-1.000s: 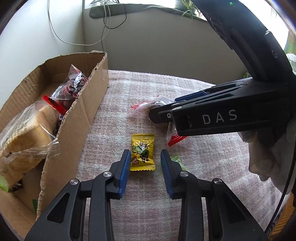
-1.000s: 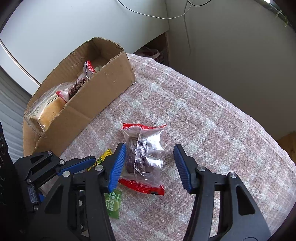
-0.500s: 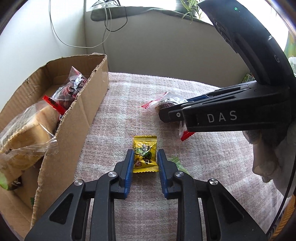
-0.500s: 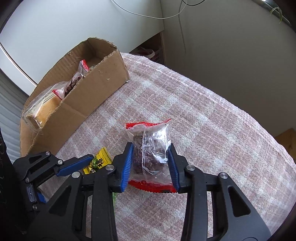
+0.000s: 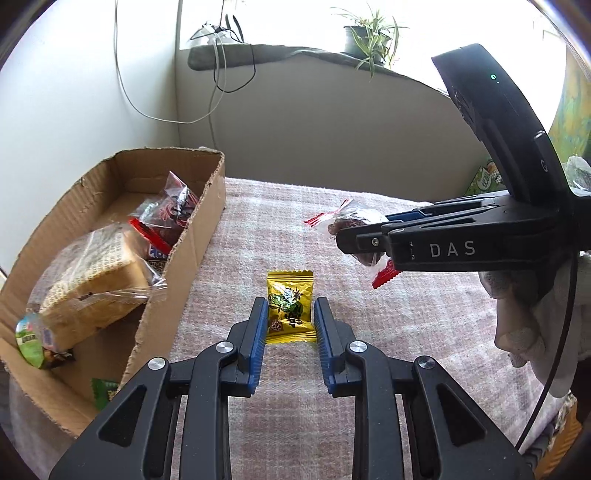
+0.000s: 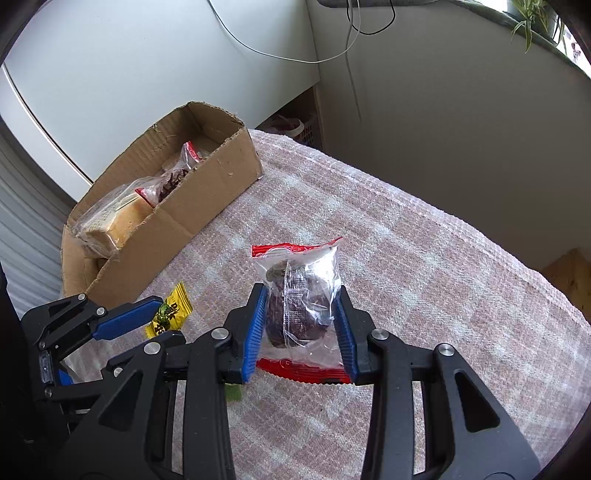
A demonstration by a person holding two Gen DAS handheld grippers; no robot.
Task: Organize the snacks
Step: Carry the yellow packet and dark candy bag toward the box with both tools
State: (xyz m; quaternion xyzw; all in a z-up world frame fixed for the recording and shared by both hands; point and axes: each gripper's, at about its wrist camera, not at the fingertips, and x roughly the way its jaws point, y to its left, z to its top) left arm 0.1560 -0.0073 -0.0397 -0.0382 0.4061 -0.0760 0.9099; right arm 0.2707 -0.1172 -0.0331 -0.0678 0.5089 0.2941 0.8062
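Observation:
My left gripper [image 5: 290, 314] is shut on a small yellow candy packet [image 5: 290, 301], held a little above the plaid cloth. My right gripper [image 6: 301, 306] is shut on a clear packet with red ends and a dark cake inside [image 6: 306, 291], also off the cloth. In the left wrist view that cake packet [image 5: 351, 218] hangs in the right gripper [image 5: 354, 240] at the right. The yellow candy [image 6: 170, 314] shows at the left of the right wrist view. The open cardboard box [image 5: 195, 236] [image 6: 207, 192] stands at the left, holding a wrapped bread slice [image 5: 92, 291] and another red-ended packet [image 5: 166, 214].
A plaid cloth [image 6: 424, 258] covers the table, whose rounded edge drops off to the right. A small green packet [image 6: 232, 393] lies under the right gripper. A gloved hand [image 5: 524, 314] holds the right gripper. Walls, hanging cables and a sill with a plant [image 5: 369, 33] stand behind.
Both grippers closed on their packets, the left on the yellow candy and the right on the cake. Both then rose, lifting the packets off the cloth.

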